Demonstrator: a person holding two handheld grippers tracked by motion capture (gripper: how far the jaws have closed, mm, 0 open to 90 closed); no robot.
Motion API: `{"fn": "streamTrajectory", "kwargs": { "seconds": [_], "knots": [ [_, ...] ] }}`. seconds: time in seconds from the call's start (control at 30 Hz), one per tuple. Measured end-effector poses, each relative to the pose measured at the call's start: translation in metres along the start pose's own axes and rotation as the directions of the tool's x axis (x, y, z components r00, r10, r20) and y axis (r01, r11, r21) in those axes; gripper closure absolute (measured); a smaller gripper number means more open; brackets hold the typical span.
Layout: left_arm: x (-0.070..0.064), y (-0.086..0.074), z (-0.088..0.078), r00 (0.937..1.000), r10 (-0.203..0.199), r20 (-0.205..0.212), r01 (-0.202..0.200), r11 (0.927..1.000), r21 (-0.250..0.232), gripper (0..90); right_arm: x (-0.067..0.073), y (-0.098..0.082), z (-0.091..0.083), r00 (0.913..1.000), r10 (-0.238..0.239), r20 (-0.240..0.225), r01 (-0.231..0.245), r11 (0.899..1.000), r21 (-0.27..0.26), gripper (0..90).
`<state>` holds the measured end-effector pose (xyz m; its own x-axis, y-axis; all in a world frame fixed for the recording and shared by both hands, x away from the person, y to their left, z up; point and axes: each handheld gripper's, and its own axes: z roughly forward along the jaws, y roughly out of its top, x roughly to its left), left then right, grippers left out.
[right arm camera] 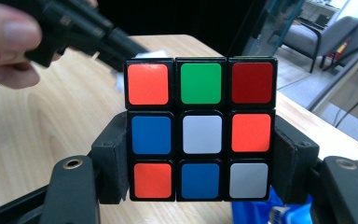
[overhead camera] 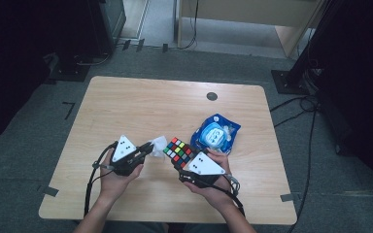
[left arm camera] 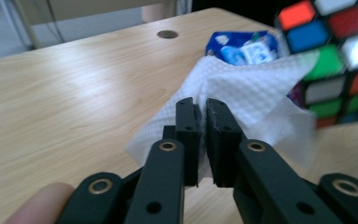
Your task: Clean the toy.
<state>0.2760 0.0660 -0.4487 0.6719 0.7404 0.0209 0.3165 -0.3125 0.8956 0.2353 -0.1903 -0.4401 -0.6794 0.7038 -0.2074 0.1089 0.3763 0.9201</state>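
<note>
Holding a cube (right arm camera: 200, 135) up off the surface (overhead camera: 126, 107), we clamp it between the right gripper's (overhead camera: 187, 162) fingers (right arm camera: 109, 163), which stand spread to its full width and press on its two opposite sides. That leaves the coloured faces bare and, as we judge it, steady enough to be wiped. The left gripper (left arm camera: 203, 119) has its fingers (left arm camera: 189, 135) drawn almost together, pinching a white tissue (left arm camera: 242, 93) whose loose folds fan out ahead of the tips. The tissue reaches up against the cube's near side; the picture is too blurred there to say whether they quite touch. Seen from above, both grippers meet near the middle of the front edge, tissue at left, cube at right, each in one of our hands. A blue wipes pack (overhead camera: 215, 133) lies flat just behind the cube, close at hand, probably the tissue's source. Farther back sits a small round cable hole (overhead camera: 211, 96), and beyond it grey floor.
</note>
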Motion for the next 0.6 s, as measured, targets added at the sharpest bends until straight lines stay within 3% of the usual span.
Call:
{"fn": "streamTrajectory", "kwargs": {
  "seconds": [0.1, 0.23, 0.33, 0.4, 0.47, 0.6],
  "knots": [
    [-0.002, -0.003, 0.004, 0.9989, 0.041, -0.024, -0.041, 0.9988, 0.026, 73.2, -0.005, 0.001, -0.003, 0.9997, 0.019, 0.015, -0.019, 1.0, -0.004, 34.6],
    [-0.011, -0.005, 0.008, 0.9934, 0.115, -0.007, -0.115, 0.9931, 0.025, 49.6, -0.008, 0.002, -0.005, 0.9991, 0.038, 0.02, -0.038, 0.999, -0.01, 34.6],
    [-0.024, -0.006, 0.009, 0.9783, 0.207, 0.005, -0.207, 0.9783, -0.012, 37.5, -0.008, 0.004, -0.005, 0.9988, 0.047, 0.012, -0.047, 0.999, -0.012, 34.6],
    [-0.032, -0.008, 0.009, 0.9605, 0.278, 0.007, -0.278, 0.9601, -0.031, 29.7, -0.008, 0.005, -0.006, 0.9981, 0.062, -0.002, -0.062, 0.998, -0.011, 34.6],
    [-0.037, -0.01, 0.009, 0.9485, 0.316, 0.012, -0.316, 0.9479, -0.043, 24.4, -0.008, 0.008, -0.007, 0.9964, 0.083, -0.015, -0.084, 0.996, -0.009, 34.6],
    [-0.047, -0.012, 0.01, 0.9324, 0.361, 0.022, -0.358, 0.9307, -0.073, 20.6, -0.006, 0.014, -0.007, 0.9915, 0.123, -0.043, -0.123, 0.992, -0.001, 34.6]
  ]
}}
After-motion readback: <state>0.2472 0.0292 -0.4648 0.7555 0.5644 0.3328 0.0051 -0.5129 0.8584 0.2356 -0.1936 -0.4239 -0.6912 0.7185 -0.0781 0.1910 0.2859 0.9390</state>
